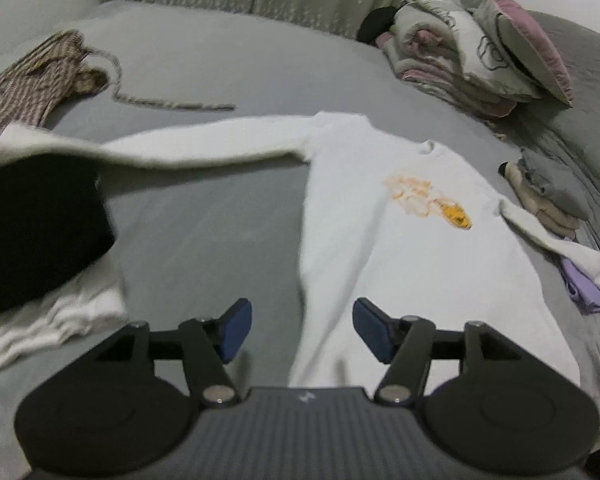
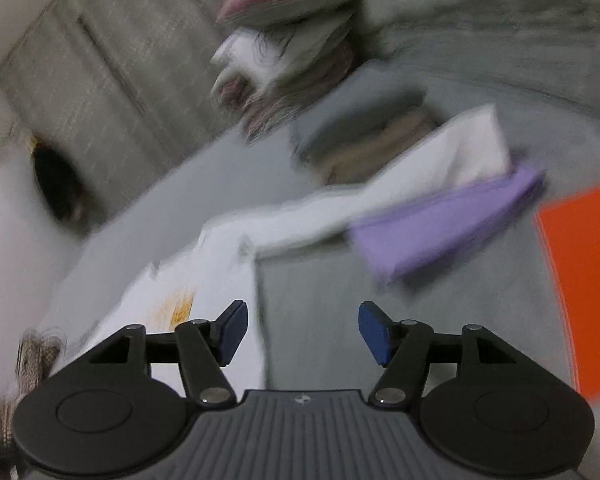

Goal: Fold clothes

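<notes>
A white long-sleeved sweater [image 1: 380, 248] with an orange print lies spread flat on the grey bed [image 1: 204, 232], one sleeve stretched left, the other reaching right. My left gripper [image 1: 302, 330] hovers open above its lower hem edge, nothing between the blue pads. In the blurred right wrist view the same white sweater [image 2: 204, 280] lies at lower left, its sleeve [image 2: 420, 176] running up to the right. My right gripper [image 2: 302, 334] is open over the grey bed [image 2: 320, 300] beside the sweater's side, holding nothing.
A black garment [image 1: 36, 224] on white cloth lies at left, a striped garment [image 1: 40, 76] behind it. Stacked pillows and blankets [image 1: 472, 52] sit far right. Folded beige and grey clothes [image 1: 548, 196], a purple cloth [image 2: 448, 224] and an orange object [image 2: 580, 280] lie at right.
</notes>
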`<state>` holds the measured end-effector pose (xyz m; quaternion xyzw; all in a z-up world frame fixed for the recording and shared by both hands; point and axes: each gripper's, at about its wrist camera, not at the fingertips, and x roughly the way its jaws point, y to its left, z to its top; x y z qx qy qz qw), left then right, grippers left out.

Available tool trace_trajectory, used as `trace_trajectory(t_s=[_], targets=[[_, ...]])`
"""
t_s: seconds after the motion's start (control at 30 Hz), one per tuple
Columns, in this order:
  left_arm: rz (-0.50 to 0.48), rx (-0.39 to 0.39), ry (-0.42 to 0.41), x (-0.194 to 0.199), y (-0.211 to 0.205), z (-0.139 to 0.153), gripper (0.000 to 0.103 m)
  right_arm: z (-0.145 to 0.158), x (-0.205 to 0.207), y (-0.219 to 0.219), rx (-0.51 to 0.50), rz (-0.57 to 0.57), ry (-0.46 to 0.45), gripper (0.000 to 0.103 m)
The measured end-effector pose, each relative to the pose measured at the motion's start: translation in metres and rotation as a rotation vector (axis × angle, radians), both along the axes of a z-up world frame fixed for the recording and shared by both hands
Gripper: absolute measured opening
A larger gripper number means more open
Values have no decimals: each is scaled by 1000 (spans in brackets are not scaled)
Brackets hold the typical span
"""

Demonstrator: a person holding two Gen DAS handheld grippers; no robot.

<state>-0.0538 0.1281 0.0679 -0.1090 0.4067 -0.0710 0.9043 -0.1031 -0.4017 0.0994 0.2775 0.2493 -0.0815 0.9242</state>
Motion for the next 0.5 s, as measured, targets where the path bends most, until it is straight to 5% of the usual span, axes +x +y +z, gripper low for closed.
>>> trace_trajectory(t_s=[0.07,0.17,0.3,0.33,0.4,0.5], targets=[[-2,-1,-13,17,-13,6,66,9,17,-36,-39,-114,-2,82],[-32,3,-75,48,-44,20,69,8,50,-96,-76,-330,99,83],[-81,66,-125,73,-70,10,78,-10,74,-137,3,-388,112,82],[-79,78,-88,77,-70,0,78,-18,75,-137,-13,-369,108,81],[-70,67,-19,85,-65,-17,77,-31,80,-138,-49,-332,130,58],[-21,7,14,95,-52,-26,78,-30,93,-138,-124,-282,161,50]])
